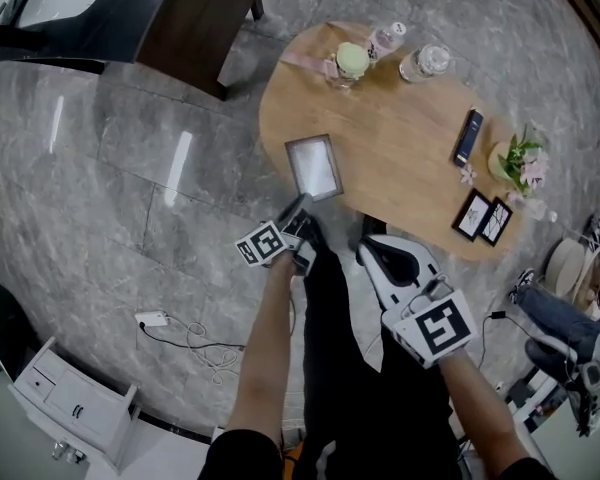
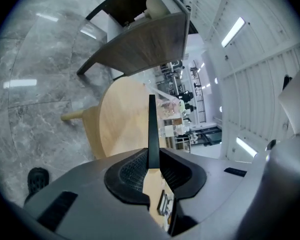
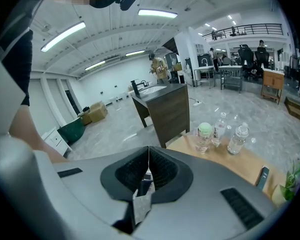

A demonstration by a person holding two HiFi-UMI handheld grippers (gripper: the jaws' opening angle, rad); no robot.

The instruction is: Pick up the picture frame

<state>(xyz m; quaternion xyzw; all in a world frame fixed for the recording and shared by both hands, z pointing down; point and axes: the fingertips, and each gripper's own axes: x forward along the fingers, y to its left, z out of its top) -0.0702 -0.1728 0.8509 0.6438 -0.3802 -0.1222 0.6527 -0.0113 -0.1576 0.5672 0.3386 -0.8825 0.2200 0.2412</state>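
The left tool (image 1: 302, 214) clamps the picture frame (image 1: 314, 166) by its near edge, at the counter's (image 1: 400, 138) near side. The right tool (image 1: 372, 253) is closed and empty. Lifting seems in hand; next calls for a steady, firm pinch.

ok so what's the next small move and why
Probably raise the picture frame straight up a little: the left tongs are clamped on its near edge only, and it seems to hang low over the rim of the table.

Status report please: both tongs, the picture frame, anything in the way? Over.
Left tongs shut on picture frame edge, over table's near side. Right tongs shut, empty. Bottles, small frames well clear.
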